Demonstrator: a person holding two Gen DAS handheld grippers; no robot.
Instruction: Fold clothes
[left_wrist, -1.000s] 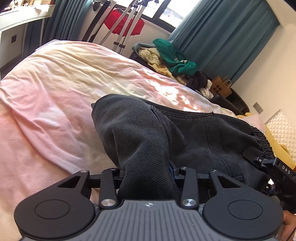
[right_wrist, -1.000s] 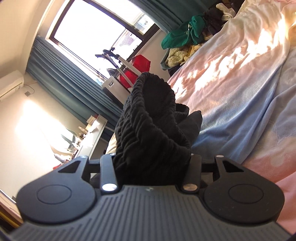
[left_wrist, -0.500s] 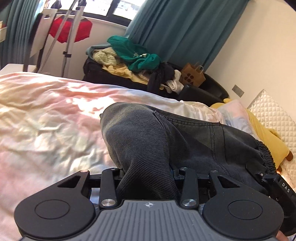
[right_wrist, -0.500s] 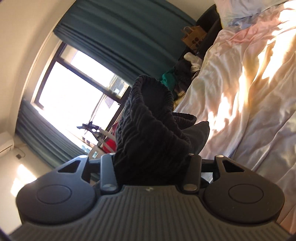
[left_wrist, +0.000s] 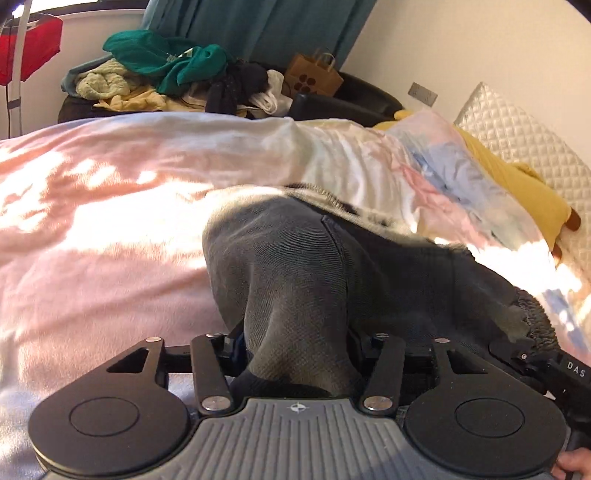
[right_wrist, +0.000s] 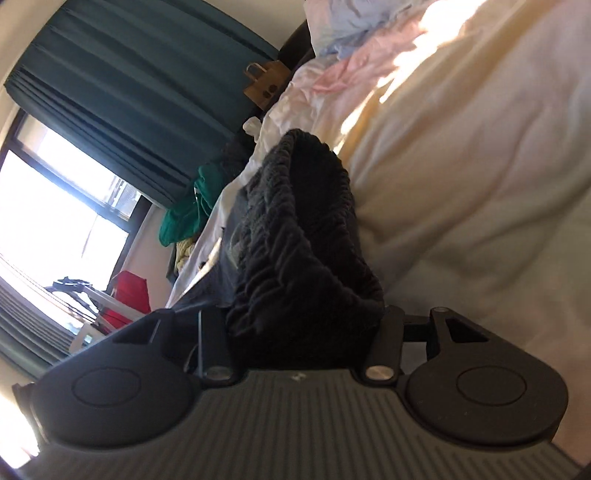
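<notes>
Matt ribbed dark-grey cloth trousers (left_wrist: 295, 266), crinkled elastic waistband (right_wrist: 295, 229); soft rumpled pastel duvet (left_wrist: 110, 206).

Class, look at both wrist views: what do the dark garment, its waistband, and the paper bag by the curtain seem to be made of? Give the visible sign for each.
Garment: faded charcoal woven cotton, probably twill or fine corduroy; fine ribbed lines, matte, stitched seam.
Waistband: elasticated fabric, likely; tightly gathered puckers.
Bag: brown kraft paper, matte, twisted handles.
</notes>
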